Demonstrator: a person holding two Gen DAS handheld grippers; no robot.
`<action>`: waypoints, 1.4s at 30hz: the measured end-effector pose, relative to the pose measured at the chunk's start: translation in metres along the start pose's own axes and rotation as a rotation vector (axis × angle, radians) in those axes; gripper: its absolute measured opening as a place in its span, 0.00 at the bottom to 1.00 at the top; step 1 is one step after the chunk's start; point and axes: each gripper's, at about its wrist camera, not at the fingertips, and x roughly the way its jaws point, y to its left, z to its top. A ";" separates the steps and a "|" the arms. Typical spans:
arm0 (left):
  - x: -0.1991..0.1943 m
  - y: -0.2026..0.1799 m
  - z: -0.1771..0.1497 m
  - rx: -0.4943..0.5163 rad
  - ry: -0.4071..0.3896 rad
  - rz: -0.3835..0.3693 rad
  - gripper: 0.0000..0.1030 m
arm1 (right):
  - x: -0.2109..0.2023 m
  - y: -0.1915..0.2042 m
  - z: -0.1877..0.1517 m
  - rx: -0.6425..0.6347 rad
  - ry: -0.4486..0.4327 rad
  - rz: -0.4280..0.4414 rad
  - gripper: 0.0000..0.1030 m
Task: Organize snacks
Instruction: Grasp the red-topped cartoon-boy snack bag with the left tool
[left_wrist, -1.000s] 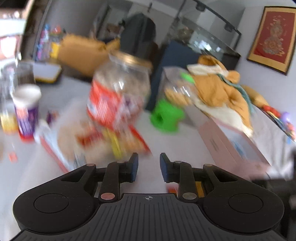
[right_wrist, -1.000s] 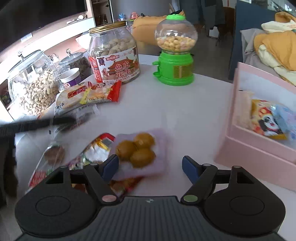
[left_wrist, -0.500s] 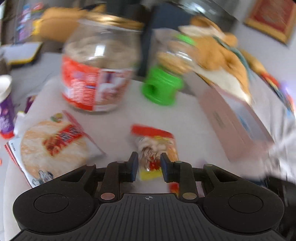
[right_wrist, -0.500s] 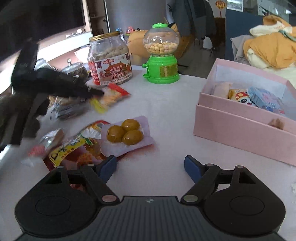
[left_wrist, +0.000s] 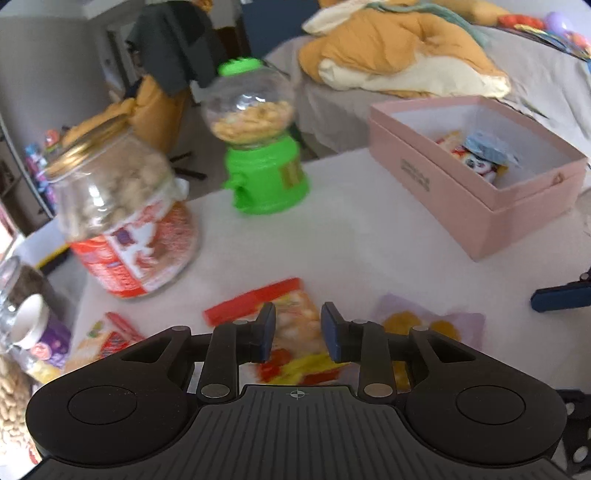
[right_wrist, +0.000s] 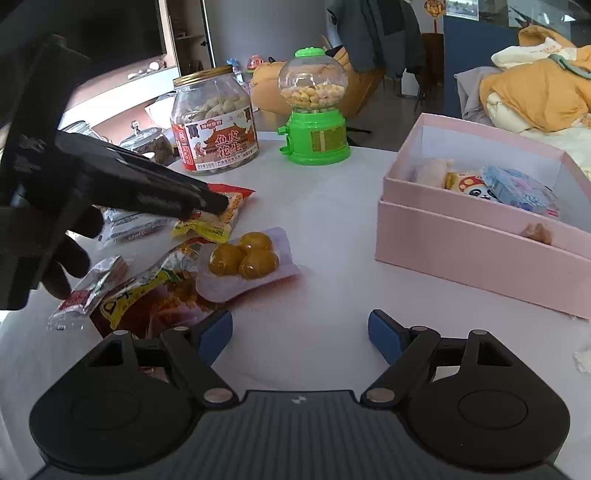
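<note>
On the white round worktop (right_wrist: 325, 229), the largest task thing is the open pink cardboard box (right_wrist: 476, 254), standing at the right edge with a few small packets already lying inside. It is rigid and light, a fair landing place for anything dropped from above. Behind the loose snacks stand a clear plastic jar of coated peanuts with a gold lid and red label (right_wrist: 214, 122) and a green toy dispenser with a clear globe of yellow nuts (right_wrist: 314, 110); both look heavier, hard and smooth, better taken around the body than by the lid.

Nearer lie the soft things: a crinkly red and yellow foil bag (right_wrist: 147, 299), a clear pouch of three brown-yellow round sweets (right_wrist: 247, 258), and the small red and yellow plastic snack packet (left_wrist: 291, 325). That packet lies flat on the worktop just beyond the pouch, and the left claw (left_wrist: 294, 328) sits over it with its jaws opening, the packet between them but the pads apparently not pressing it. I judge the packet very light, limp and slippery; its puffed middle may crush, so the flat sealed red end is the safer hold.

The right claw (right_wrist: 301, 334) hangs spread wide above bare worktop, holding nothing, near the sweet pouch, which would pinch best by its flat sealed border.
</note>
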 end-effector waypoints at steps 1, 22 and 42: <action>0.000 -0.002 0.000 0.004 0.006 -0.004 0.47 | -0.001 0.000 -0.001 -0.005 0.000 -0.006 0.79; -0.033 0.072 -0.009 -0.444 -0.072 -0.082 0.53 | -0.006 0.007 -0.010 -0.071 0.009 -0.050 0.82; -0.013 0.012 -0.005 -0.065 -0.058 -0.024 0.55 | -0.008 0.008 -0.013 -0.088 0.009 -0.056 0.83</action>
